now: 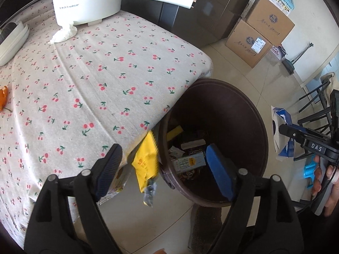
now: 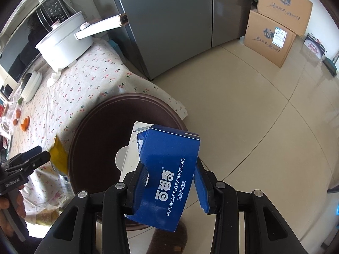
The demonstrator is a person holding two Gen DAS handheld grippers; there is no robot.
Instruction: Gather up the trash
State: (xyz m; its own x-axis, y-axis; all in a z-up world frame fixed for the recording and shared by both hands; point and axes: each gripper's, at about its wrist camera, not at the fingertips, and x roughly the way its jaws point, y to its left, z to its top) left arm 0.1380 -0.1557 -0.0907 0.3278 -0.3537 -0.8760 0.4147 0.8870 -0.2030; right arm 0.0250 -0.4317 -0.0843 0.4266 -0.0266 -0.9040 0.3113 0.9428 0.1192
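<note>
Blue cardboard biscuit box [image 2: 169, 175] is clamped lengthwise by the right gripper [image 2: 171, 182], open end pointed toward the brown round bin [image 2: 89, 127]; the left gripper [image 1: 163, 169] is spread apart beside a loose yellow wrapper [image 1: 146, 163].

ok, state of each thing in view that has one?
left gripper: jaws open, nothing between the pads
yellow wrapper: loose, mid-air beside the bin rim
right gripper: shut on blue biscuit box
brown bin: lidless, partly filled with trash

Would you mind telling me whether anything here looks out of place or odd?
The yellow wrapper hangs loose in the air between the open left tongs, beside the brown bin's rim rather than over its opening, so it may miss. The blue biscuit box has a torn end.
</note>
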